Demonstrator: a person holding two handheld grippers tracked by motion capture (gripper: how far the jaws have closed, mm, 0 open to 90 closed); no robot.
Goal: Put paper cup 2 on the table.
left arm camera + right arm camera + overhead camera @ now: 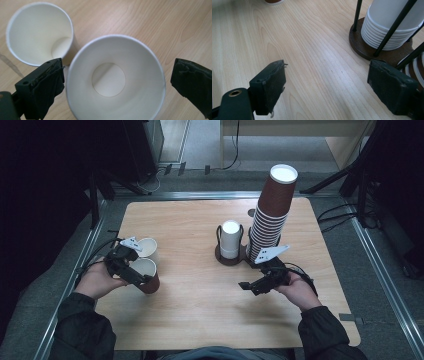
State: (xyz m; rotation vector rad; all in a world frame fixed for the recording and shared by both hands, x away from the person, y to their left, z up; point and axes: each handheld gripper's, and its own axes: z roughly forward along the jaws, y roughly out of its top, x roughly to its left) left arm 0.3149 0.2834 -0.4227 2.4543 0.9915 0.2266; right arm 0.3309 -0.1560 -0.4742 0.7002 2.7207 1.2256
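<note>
Left gripper point(112, 82) jaws wide, astride brown paper cup point(115, 80), pads clear; second cup point(37, 32) beyond. Right gripper point(332, 87) wide, empty; tall cup stack point(272, 215) remains.

Cup rack point(231, 257) blocks; tabletop point(200, 295) free.

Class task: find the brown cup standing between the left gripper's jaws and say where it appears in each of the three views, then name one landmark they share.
High view: the brown cup stands upright at the table's left, beside the left gripper.
Left gripper view: its white inside sits centre, between the open jaws.
Right gripper view: a brown-and-white base at the top edge, which may be this cup; I cannot tell.
Shared landmark: the wooden table.
</note>
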